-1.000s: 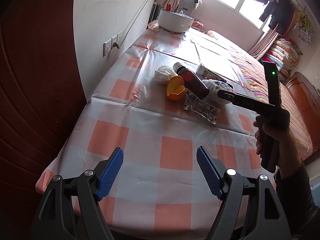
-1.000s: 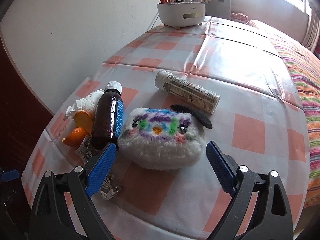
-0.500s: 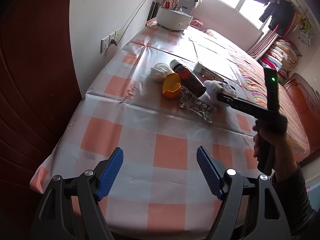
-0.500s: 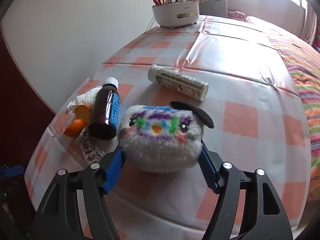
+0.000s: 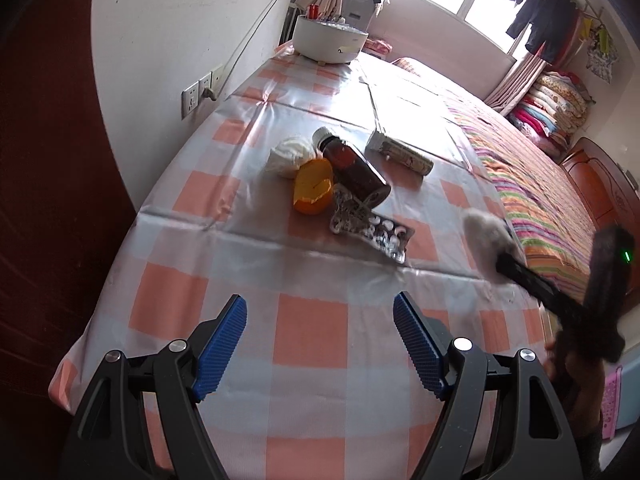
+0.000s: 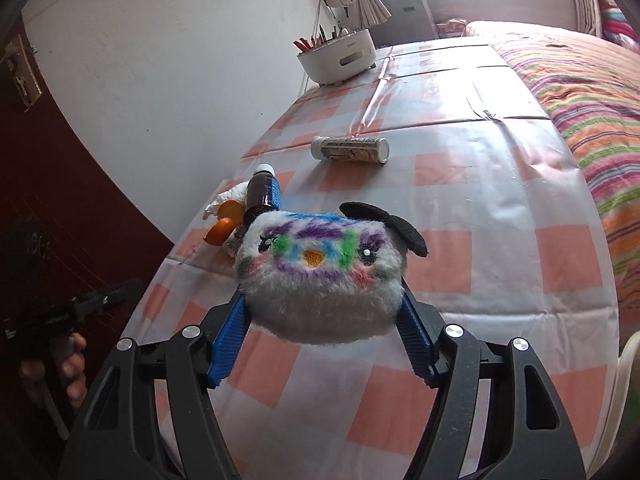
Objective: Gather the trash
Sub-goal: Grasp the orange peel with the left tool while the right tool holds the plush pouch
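My right gripper [image 6: 322, 320] is shut on a fluffy white plush toy [image 6: 320, 276] with coloured scribbles, held just above the checked tablecloth [image 6: 500, 208]. In the left wrist view the toy [image 5: 486, 240] hangs blurred at the right, apart from the trash pile. That pile holds an orange peel [image 5: 312, 190], a crumpled tissue [image 5: 290, 156], a brown medicine bottle [image 5: 354, 168] and a used blister pack [image 5: 372, 228]. A white tube [image 5: 400, 152] lies behind them. My left gripper [image 5: 318, 308] stands open over the near end of the table, nothing between its blue pads.
A white organiser tub [image 5: 328, 40] with pens stands at the far end by the wall. A striped bedspread [image 6: 592, 92] borders the table's right side. A dark red door [image 5: 48, 200] and a wall socket [image 5: 196, 92] lie to the left.
My right gripper closed on the plush toy, then carried it off the table and away to the right of the trash pile. My left gripper shifted slightly and stays open.
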`<act>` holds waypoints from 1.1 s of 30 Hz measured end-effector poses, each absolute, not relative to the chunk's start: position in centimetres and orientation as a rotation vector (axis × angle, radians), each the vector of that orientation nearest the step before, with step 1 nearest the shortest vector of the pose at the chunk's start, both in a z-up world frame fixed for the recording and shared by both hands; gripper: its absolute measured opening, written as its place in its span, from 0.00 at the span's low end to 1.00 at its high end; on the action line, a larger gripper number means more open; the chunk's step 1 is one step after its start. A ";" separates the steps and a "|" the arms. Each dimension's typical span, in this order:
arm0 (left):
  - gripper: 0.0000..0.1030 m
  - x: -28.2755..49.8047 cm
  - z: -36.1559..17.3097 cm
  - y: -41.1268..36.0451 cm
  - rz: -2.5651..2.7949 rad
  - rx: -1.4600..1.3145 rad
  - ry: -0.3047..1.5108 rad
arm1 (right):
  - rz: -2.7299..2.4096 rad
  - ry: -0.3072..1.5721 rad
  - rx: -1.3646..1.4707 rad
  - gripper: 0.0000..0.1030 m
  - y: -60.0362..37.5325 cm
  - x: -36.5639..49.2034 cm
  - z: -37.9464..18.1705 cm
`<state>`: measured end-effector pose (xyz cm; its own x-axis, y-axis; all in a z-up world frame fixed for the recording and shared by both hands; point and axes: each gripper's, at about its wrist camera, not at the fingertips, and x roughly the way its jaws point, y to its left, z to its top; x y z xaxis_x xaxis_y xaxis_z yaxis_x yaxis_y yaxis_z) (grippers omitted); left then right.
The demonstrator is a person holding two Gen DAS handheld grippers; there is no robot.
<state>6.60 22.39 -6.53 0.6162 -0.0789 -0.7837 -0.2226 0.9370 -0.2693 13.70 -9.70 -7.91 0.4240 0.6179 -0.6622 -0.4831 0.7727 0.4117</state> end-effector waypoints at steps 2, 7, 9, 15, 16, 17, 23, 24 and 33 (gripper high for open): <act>0.72 7.6 -6.4 22.5 0.103 -0.355 0.901 | 0.694 0.891 0.192 0.64 -10.7 12.4 -7.6; 0.71 10.7 -6.8 22.7 0.123 -0.361 0.901 | 0.681 0.883 0.224 0.65 -12.2 11.0 -7.3; 0.71 11.9 -7.2 23.0 0.135 -0.384 0.902 | 0.674 0.876 0.229 0.65 -12.7 10.7 -7.1; 0.71 15.3 -8.1 24.0 0.130 -0.457 0.922 | 0.658 0.863 0.260 0.65 -14.2 10.4 -6.9; 0.71 15.7 -8.3 24.1 0.131 -0.464 0.929 | 0.656 0.863 0.265 0.65 -14.4 10.5 -7.0; 0.71 16.2 -8.5 24.4 0.144 -0.474 0.938 | 0.655 0.862 0.269 0.65 -14.5 10.5 -7.1; 0.69 18.9 -9.5 25.2 0.161 -0.472 0.986 | 0.656 0.872 0.290 0.65 -14.8 10.4 -7.9; 0.61 19.4 -9.9 25.2 0.153 -0.472 1.012 | 0.656 0.872 0.291 0.65 -14.8 10.4 -7.9; 0.35 21.1 -11.5 25.5 0.160 -0.473 1.090 | 0.666 0.886 0.298 0.66 -15.0 10.2 -8.5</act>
